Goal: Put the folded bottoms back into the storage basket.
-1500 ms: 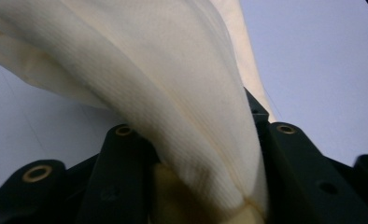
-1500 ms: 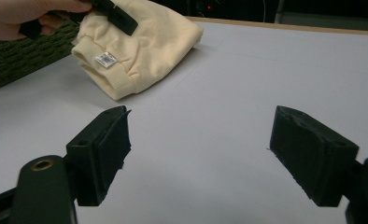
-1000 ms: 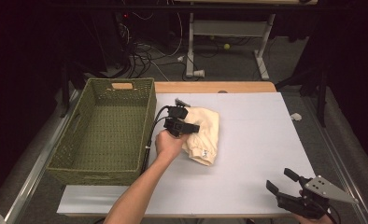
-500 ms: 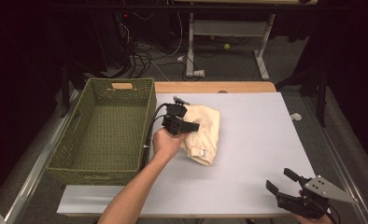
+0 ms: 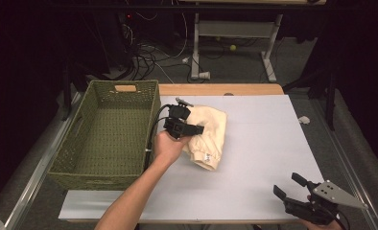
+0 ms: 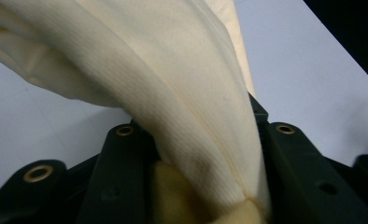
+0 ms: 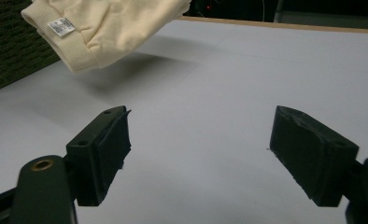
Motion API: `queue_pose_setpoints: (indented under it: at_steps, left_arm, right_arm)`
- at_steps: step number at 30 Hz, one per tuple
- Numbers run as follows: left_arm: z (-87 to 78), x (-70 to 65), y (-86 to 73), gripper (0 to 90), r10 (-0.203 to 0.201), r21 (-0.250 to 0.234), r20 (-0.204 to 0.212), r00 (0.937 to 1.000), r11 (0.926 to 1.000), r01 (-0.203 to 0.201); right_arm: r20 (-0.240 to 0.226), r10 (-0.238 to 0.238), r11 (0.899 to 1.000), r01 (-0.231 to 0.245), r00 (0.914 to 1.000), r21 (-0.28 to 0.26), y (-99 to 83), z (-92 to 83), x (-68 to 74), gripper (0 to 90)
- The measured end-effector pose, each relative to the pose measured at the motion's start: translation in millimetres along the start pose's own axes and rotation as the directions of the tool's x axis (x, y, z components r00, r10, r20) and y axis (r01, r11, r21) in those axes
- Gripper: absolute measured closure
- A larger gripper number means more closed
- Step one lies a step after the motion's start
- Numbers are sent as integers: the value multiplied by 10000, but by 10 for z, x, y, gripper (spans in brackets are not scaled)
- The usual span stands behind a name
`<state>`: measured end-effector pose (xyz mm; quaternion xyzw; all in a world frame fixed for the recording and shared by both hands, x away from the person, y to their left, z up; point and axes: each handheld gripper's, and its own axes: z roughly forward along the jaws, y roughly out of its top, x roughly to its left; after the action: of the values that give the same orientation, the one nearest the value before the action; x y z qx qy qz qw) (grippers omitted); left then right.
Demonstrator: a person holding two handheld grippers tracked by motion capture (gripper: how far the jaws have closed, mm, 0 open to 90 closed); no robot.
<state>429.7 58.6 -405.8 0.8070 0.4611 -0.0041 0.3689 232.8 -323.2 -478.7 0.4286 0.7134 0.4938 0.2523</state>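
Observation:
A cream folded garment (image 5: 207, 135) with a ribbed cuff and a small label hangs just above the white table (image 5: 264, 143), near the basket. My left gripper (image 5: 191, 128) is shut on it; in the left gripper view the cream garment (image 6: 173, 107) bulges out between the two black jaws. From the right gripper view the cream garment (image 7: 102, 23) floats over its shadow on the table. My right gripper (image 5: 289, 186) rests at the table's front right corner, open, with nothing between its pads (image 7: 114, 140).
A green woven basket (image 5: 81, 143) stands on the left of the table, with nothing inside it. A wooden strip (image 5: 220, 89) runs along the table's far edge. Cables and a desk frame (image 5: 235, 33) lie on the floor beyond.
My left hand has lifted a little with the garment, which now hangs off the table. The right gripper has stayed put.

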Motion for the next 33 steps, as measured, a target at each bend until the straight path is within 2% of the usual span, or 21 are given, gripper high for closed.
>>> queue_pose_setpoints:
  at_steps: [18,33]
  left_arm:
    - [-193,-24,-26,613,257,-68,147,9996,9996,-256]
    - [-415,-4,-68,613,156,-459,349,9993,9988,-140]
  right_arm:
    - [2,6,10000,-6,10000,32,-1,3,1,210]
    - [18,-1,10000,1,10000,42,-3,2,1,211]
